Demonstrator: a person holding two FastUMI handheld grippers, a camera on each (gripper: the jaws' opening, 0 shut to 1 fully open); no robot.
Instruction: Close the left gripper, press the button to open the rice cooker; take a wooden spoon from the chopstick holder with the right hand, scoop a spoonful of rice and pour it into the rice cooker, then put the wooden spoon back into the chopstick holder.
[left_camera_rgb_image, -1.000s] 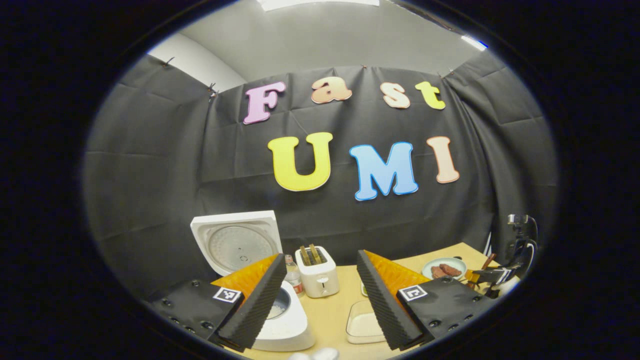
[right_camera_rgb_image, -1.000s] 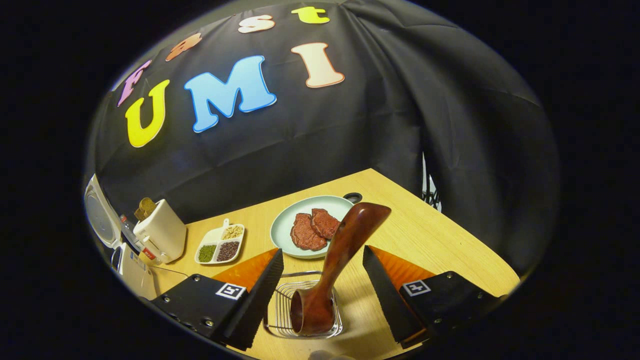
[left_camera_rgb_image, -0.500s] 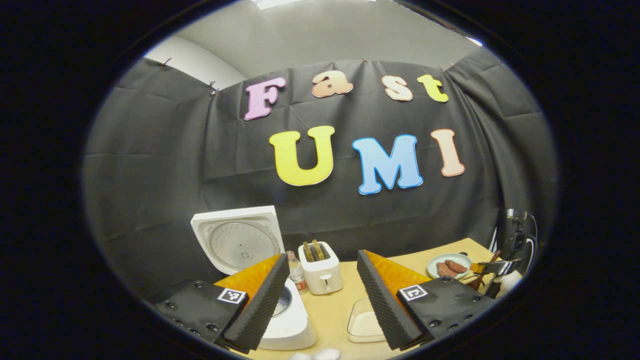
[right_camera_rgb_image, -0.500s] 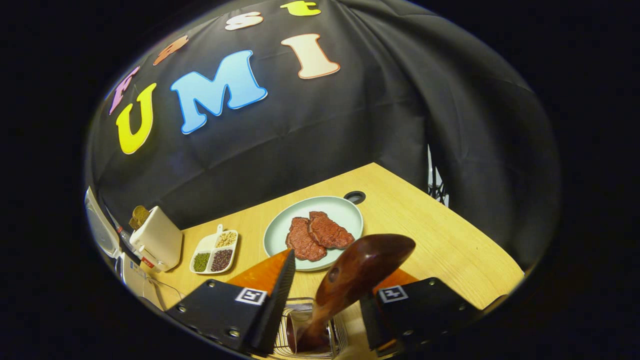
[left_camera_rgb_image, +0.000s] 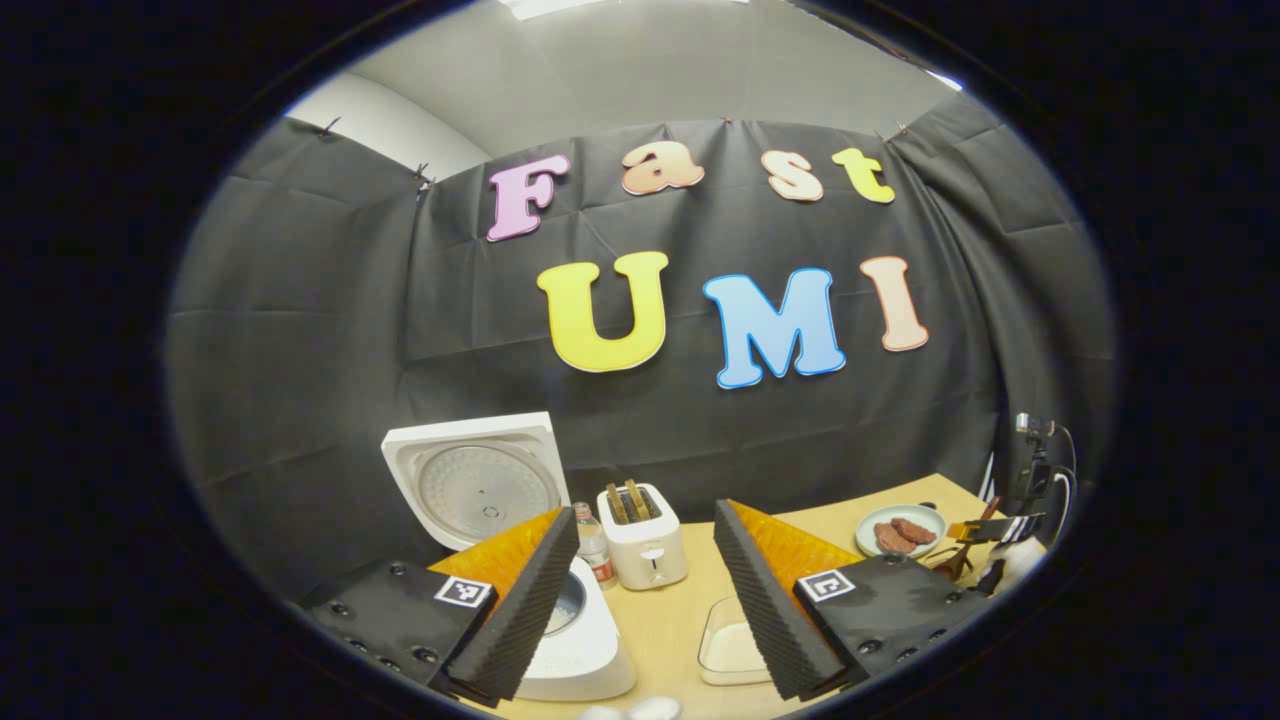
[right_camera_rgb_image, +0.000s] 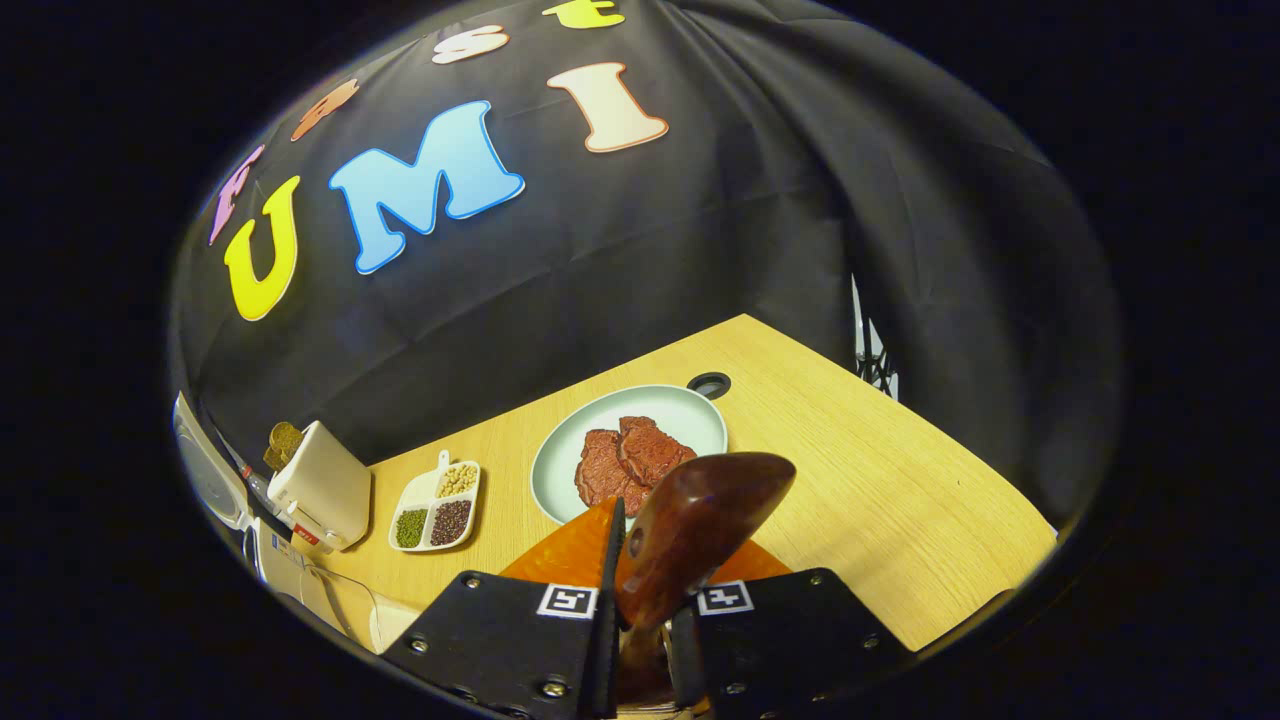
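Note:
The white rice cooker (left_camera_rgb_image: 585, 650) stands at the lower left of the left gripper view, lid (left_camera_rgb_image: 478, 488) raised, pale contents showing in the pot. My left gripper (left_camera_rgb_image: 643, 515) hovers above the table, open and holding nothing. A clear container (left_camera_rgb_image: 728, 648) lies between its fingers, low down. In the right gripper view my right gripper (right_camera_rgb_image: 655, 565) is shut on the handle of the dark wooden spoon (right_camera_rgb_image: 700, 515), which sticks up between the fingers. The spoon's lower end is hidden beneath the gripper. That gripper (left_camera_rgb_image: 985, 535) also appears at the far right of the left gripper view.
A white toaster (left_camera_rgb_image: 641, 548) and a small bottle (left_camera_rgb_image: 593, 545) stand behind the cooker. On the wooden table (right_camera_rgb_image: 880, 480) are a pale green plate (right_camera_rgb_image: 560, 455) with meat, a divided dish (right_camera_rgb_image: 437, 495) of beans, and a cable hole (right_camera_rgb_image: 709, 384).
My right gripper has come down over the spoon and shut on its handle; the wire holder has slipped out of sight beneath it. The left gripper has hardly moved.

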